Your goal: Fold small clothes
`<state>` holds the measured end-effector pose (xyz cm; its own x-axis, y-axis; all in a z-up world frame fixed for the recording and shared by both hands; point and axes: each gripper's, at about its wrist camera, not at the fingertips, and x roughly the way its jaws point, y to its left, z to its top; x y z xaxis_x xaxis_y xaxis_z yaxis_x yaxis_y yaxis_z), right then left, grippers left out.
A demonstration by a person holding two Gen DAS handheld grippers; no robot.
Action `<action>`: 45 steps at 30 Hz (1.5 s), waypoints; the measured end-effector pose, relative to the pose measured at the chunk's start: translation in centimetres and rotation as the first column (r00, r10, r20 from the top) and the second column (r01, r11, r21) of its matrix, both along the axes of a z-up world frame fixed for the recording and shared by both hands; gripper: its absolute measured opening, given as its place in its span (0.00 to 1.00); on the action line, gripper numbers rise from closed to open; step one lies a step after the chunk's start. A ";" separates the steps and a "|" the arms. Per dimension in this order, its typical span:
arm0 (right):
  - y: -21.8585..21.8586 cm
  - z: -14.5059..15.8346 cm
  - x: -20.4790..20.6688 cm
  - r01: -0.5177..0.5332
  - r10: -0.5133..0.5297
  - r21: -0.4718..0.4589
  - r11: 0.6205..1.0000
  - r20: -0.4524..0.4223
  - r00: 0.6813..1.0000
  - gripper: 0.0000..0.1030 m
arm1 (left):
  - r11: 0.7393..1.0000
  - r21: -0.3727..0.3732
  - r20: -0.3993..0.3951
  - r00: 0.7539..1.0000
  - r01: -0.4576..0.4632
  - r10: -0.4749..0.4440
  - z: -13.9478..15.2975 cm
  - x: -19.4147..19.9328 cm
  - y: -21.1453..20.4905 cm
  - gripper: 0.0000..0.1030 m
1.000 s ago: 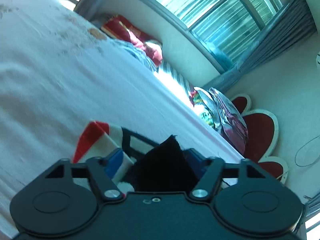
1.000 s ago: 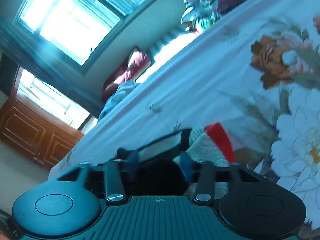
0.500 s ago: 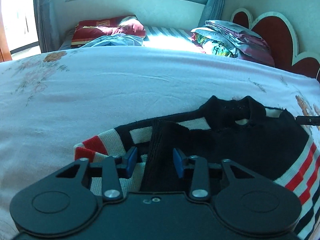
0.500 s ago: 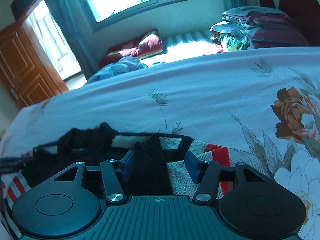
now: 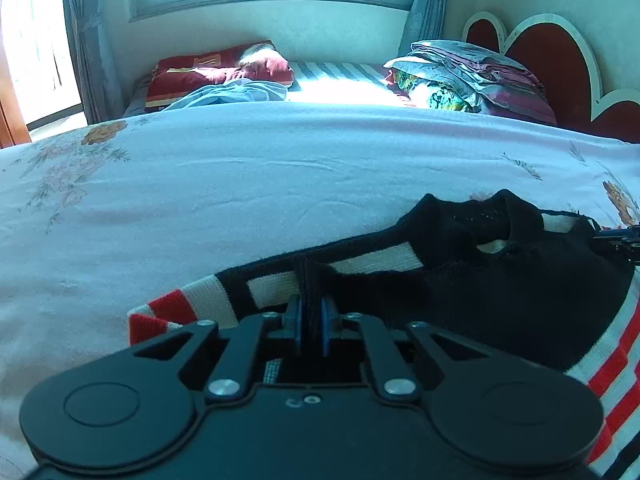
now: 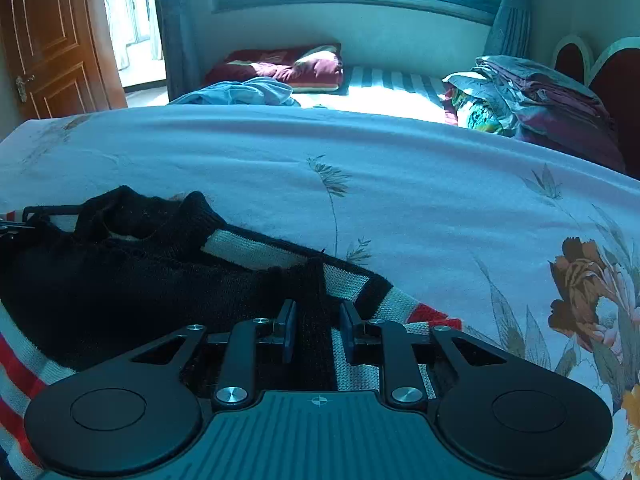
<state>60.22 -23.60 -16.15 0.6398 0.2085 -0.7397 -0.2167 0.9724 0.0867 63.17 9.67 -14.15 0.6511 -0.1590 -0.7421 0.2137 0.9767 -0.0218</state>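
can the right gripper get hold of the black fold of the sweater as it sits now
Probably yes. A raised ridge of the sweater already stands between the right gripper pads, nothing blocks it, and the jaws are closing on it.

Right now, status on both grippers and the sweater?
Left gripper shut on sweater fold. Right gripper closing around another fold. Bedspread ahead clear.

- bedspread (image 5: 240, 200) beyond sweater (image 5: 500, 292) lay bare; free passage there
- far edge blocked: folded bedding stack (image 6: 540, 96), red pillow (image 5: 224, 72), blue garment (image 6: 244, 94)
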 end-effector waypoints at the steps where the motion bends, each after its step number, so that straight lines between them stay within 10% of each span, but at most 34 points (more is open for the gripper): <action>1: 0.1 0.0 0.0 -0.013 0.013 -0.004 1.000 0.002 1.000 0.17 | 1.000 -0.002 0.010 1.000 -0.003 0.003 0.1 -0.2 0.0 0.07; 2: 0.1 0.4 0.1 -0.026 0.026 -0.003 1.000 0.009 1.000 0.03 | 1.000 -0.012 0.028 1.000 -0.008 0.009 0.3 -0.5 0.1 0.06; 9: -1.9 1.9 -1.0 0.088 -0.092 0.040 0.995 0.127 0.988 0.03 | 0.967 -0.171 0.073 0.976 -0.189 0.204 1.2 -0.4 4.1 0.06; 19: -1.2 0.1 -0.5 0.134 -0.132 -0.023 0.991 0.092 0.987 0.06 | 0.984 0.026 0.085 0.981 -0.178 0.176 -0.5 0.1 1.6 0.18; 21: -0.6 0.9 -1.2 0.144 -0.136 -0.048 0.988 0.131 0.982 0.80 | 0.983 0.039 0.096 0.980 -0.180 0.176 -0.4 -0.1 1.4 0.41; 23: -0.1 1.8 -2.4 0.129 -0.114 -0.054 0.990 0.216 0.970 0.92 | 0.981 0.034 0.121 0.975 -0.192 0.186 0.0 -0.6 1.3 0.75; 25: 1.1 2.7 -3.0 0.126 -0.098 -0.097 0.987 0.253 0.963 0.77 | 0.973 0.038 0.182 0.959 -0.227 0.216 1.0 -1.5 0.9 0.78; 27: 2.3 3.4 -3.3 0.070 -0.055 -0.056 0.996 0.232 0.971 0.15 | 0.973 0.038 0.251 0.944 -0.229 0.213 2.6 -2.6 -0.4 0.75; 28: 3.2 3.6 -3.2 0.043 -0.035 -0.031 0.999 0.213 0.977 0.09 | 0.978 0.022 0.273 0.942 -0.207 0.193 3.3 -3.1 -1.4 0.72; 35: 10.7 2.2 -1.8 -0.138 0.133 0.078 0.987 0.063 0.989 0.08 | 0.997 -0.011 0.108 0.991 0.075 -0.073 1.5 -3.0 -8.5 0.44; 40: 10.5 1.4 -1.8 -0.168 0.167 0.012 0.986 0.079 0.983 0.08 | 0.998 0.059 0.092 0.996 -0.001 -0.004 -0.1 -2.7 -5.6 0.48; 43: 6.9 0.0 -1.6 0.019 0.005 -0.215 0.976 0.108 0.994 0.08 | 0.994 0.063 0.103 0.991 -0.092 0.085 -0.5 -2.7 -1.5 0.46; 45: 3.6 -0.4 -1.5 0.059 -0.036 -0.210 0.976 0.111 0.993 0.04 | 0.995 0.051 0.101 0.992 -0.086 0.081 -0.4 -2.9 0.0 0.44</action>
